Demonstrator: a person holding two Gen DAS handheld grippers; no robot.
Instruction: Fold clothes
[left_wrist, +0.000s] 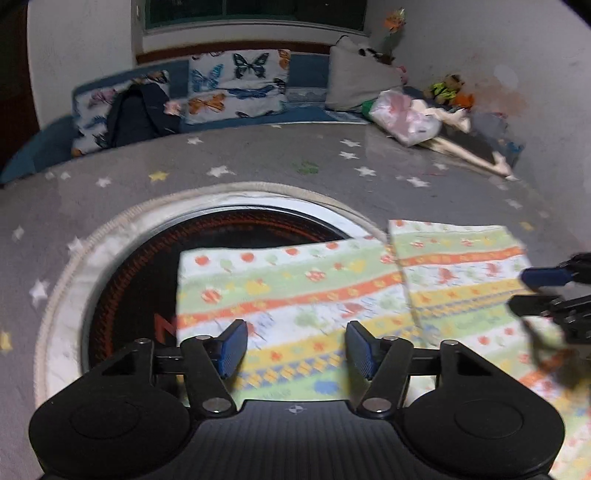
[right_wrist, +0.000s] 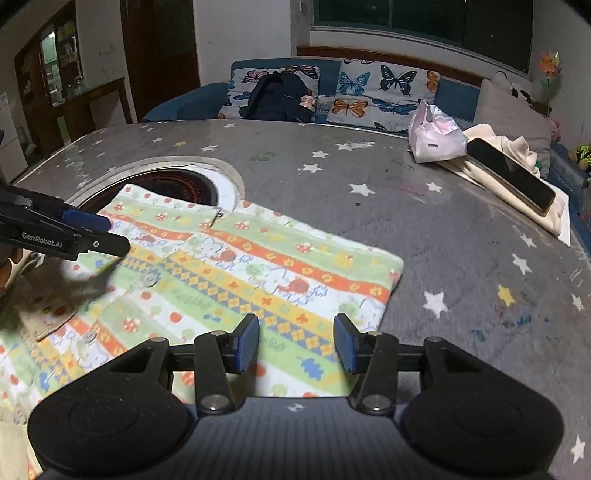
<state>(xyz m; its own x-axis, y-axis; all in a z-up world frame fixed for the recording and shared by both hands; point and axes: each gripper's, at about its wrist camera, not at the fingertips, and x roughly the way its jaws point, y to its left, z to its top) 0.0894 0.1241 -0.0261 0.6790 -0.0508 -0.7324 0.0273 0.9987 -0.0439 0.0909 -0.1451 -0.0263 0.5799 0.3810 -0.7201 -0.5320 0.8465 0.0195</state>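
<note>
Spread and empty, my right claw (right_wrist: 297, 341) hovers just above the striped garment (right_wrist: 236, 266) lying flat on the starred surface (right_wrist: 424, 229), its near right edge closest, long axis running leftward toward my equally spread left claw (left_wrist: 297, 349).

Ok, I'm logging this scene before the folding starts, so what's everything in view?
patterned garment: one, green, orange, yellow and white, spread on the table.
table: one, grey with stars.
round heater inset: one, dark, partly under the garment.
plastic bag: one, pink-white, far side.
phone: one, black, on cream cloth.
butterfly cushions: two, on the sofa.
backpack: one, dark.
left gripper: open.
right gripper: open.
</note>
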